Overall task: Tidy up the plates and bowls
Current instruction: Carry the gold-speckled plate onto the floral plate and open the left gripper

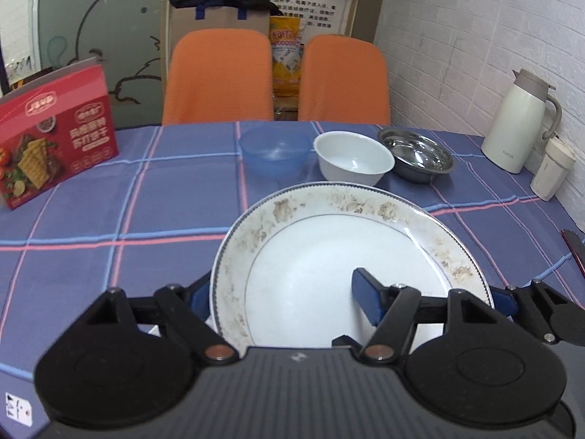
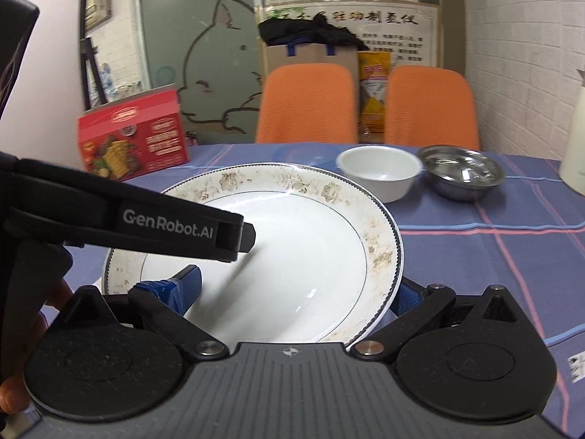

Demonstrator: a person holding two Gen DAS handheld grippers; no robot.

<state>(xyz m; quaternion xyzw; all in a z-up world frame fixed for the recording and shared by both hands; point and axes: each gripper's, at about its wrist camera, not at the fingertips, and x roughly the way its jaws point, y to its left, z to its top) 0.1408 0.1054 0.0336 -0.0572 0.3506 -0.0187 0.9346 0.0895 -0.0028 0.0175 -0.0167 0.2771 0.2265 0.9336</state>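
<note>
My left gripper (image 1: 289, 296) has one blue finger under the plate's (image 1: 329, 256) left rim and the other over the well; I cannot tell whether it is clamped or only straddling. My right gripper (image 2: 292, 292) stands the same way around the plate's near right rim, one finger inside the well, one outside; its closure I cannot tell either. The plate appears tilted, far edge raised, above the table (image 1: 109, 226). Directly ahead of both grippers, along the far edge, stand a blue bowl (image 1: 274, 153), a white bowl (image 1: 353, 159) and a steel bowl (image 1: 416, 155) in a row. I judge the left gripper nearer the blue bowl.
</note>
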